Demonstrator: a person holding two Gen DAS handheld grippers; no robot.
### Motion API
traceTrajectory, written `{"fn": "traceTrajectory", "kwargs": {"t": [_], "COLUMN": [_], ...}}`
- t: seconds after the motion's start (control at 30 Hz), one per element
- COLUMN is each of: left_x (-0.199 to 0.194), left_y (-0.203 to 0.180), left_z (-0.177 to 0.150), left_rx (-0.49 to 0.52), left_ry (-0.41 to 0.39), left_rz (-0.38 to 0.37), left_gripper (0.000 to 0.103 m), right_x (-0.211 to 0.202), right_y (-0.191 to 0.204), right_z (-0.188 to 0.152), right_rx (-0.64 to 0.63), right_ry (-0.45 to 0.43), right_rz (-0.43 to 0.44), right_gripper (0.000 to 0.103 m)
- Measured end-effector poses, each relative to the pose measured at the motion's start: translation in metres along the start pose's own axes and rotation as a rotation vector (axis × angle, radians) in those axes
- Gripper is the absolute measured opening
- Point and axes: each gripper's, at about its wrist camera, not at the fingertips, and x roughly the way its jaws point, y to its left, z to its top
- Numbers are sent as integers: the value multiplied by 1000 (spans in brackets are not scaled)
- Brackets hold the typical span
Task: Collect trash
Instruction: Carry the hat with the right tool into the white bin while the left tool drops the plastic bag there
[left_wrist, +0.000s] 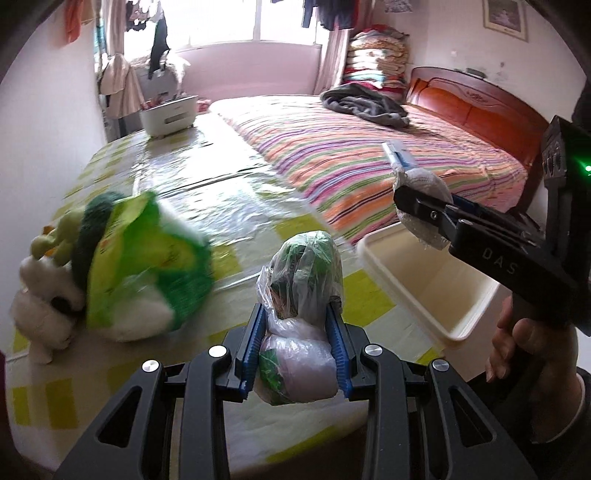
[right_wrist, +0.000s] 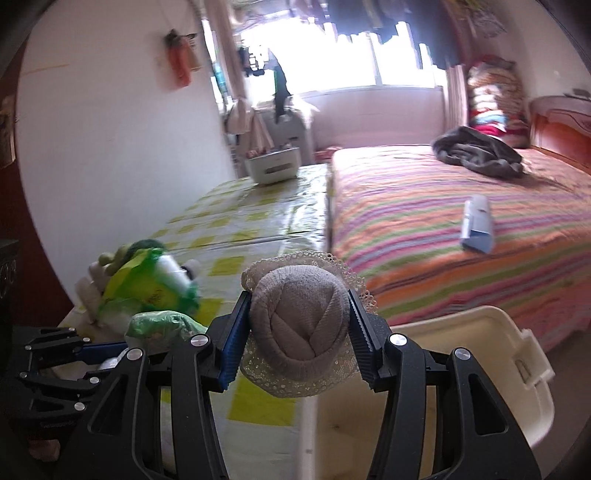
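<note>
My left gripper (left_wrist: 295, 314) is shut on a crumpled clear plastic bag (left_wrist: 303, 266) with green wrapping inside, held above the table's near edge. In the right wrist view the same bag (right_wrist: 159, 325) shows at the lower left in the left gripper (right_wrist: 125, 343). My right gripper (right_wrist: 298, 299) is shut on a balled grey sock with lace trim (right_wrist: 299, 325). From the left wrist view, that sock (left_wrist: 424, 184) hangs in the right gripper (left_wrist: 417, 195) above a white plastic bin (left_wrist: 458, 295). The bin (right_wrist: 480, 350) stands open on the floor between table and bed.
A green-and-yellow bag (left_wrist: 147, 258) leans on a white plush toy (left_wrist: 40, 299) on the plastic-covered checked table (left_wrist: 207, 177). A white appliance (left_wrist: 170, 114) sits at its far end. On the striped bed (right_wrist: 424, 221) lie a blue-white box (right_wrist: 478, 225) and a grey garment (right_wrist: 480, 151).
</note>
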Motion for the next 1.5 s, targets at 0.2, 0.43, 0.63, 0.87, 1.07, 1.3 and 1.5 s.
{"fn": "traceTrajectory", "kwargs": {"t": [0.2, 0.43, 0.63, 0.87, 1.07, 1.3, 1.5], "left_x": [16, 33, 55, 64, 64, 44, 18], "left_y": [-24, -52, -66, -80, -87, -79, -43], "left_z": [14, 23, 32, 38, 39, 43, 52], "left_rx": [63, 125, 130, 143, 155, 158, 91], "left_ry": [-30, -38, 14, 23, -5, -117, -161], "left_rz": [-85, -197, -263, -284, -278, -190, -122], "left_gripper": [33, 33, 33, 33, 44, 75, 76], "right_x": [-7, -17, -20, -19, -33, -40, -24], "right_y": [-22, -51, -68, -73, -89, -90, -59], "right_z": [-4, -8, -11, -13, -13, -11, -2], "right_rx": [25, 86, 140, 156, 212, 239, 193], "right_ry": [-8, -27, -24, -22, -64, -94, -97], "right_rz": [-105, -219, -291, -319, -356, -343, -261], "right_gripper": [51, 51, 51, 53, 65, 67, 71]}}
